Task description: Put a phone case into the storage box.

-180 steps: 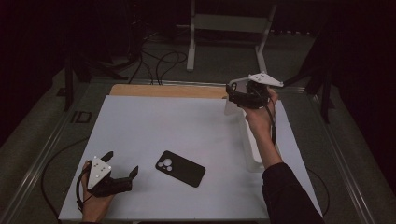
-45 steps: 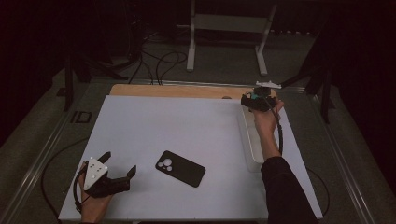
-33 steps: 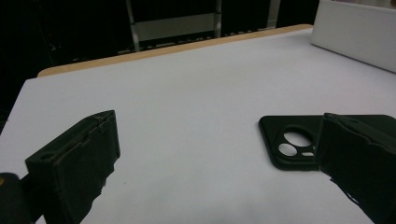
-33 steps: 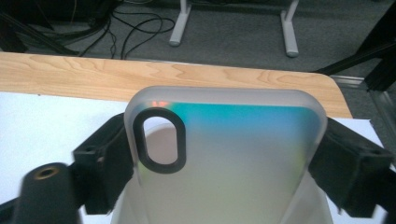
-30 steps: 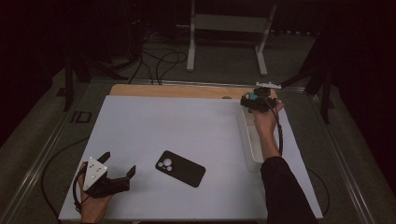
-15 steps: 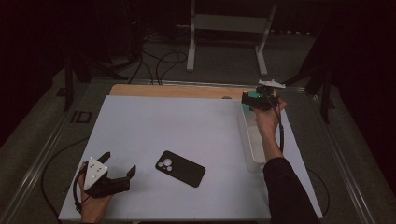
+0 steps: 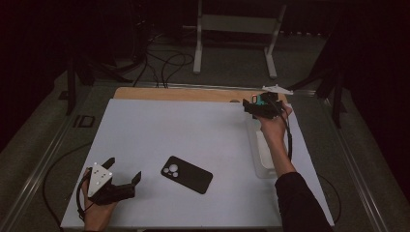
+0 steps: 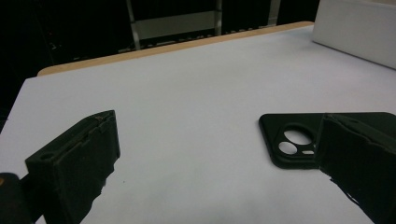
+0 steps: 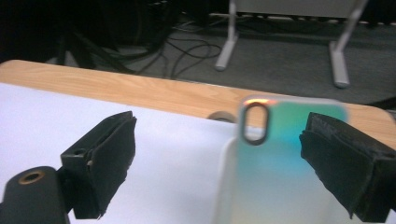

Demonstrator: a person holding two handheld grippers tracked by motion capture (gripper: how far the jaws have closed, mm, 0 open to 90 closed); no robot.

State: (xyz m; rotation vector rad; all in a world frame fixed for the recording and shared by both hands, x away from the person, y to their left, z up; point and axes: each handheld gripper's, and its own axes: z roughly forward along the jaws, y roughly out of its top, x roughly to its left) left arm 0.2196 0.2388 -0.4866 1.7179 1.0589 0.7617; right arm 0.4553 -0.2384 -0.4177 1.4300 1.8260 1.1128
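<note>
A black phone case lies camera-holes up on the white sheet, near the front middle. My left gripper rests at the front left corner, open, with the black case just off its right jaw and partly hidden by it. A clear, faintly iridescent phone case lies along the sheet's right edge. My right gripper hovers open over its far end. In the right gripper view the clear case, with its oval cutout, sits between the spread jaws of that gripper, nearer the right one.
The wooden table edge runs beyond the sheet. Farther back on the floor are cables and a white metal stand. A pale slab shows at the far right in the left gripper view.
Since six seconds ago my right gripper has shifted a little right and farther back, settling over the clear case's far end. In the last second it barely moved. The left gripper stayed still.
</note>
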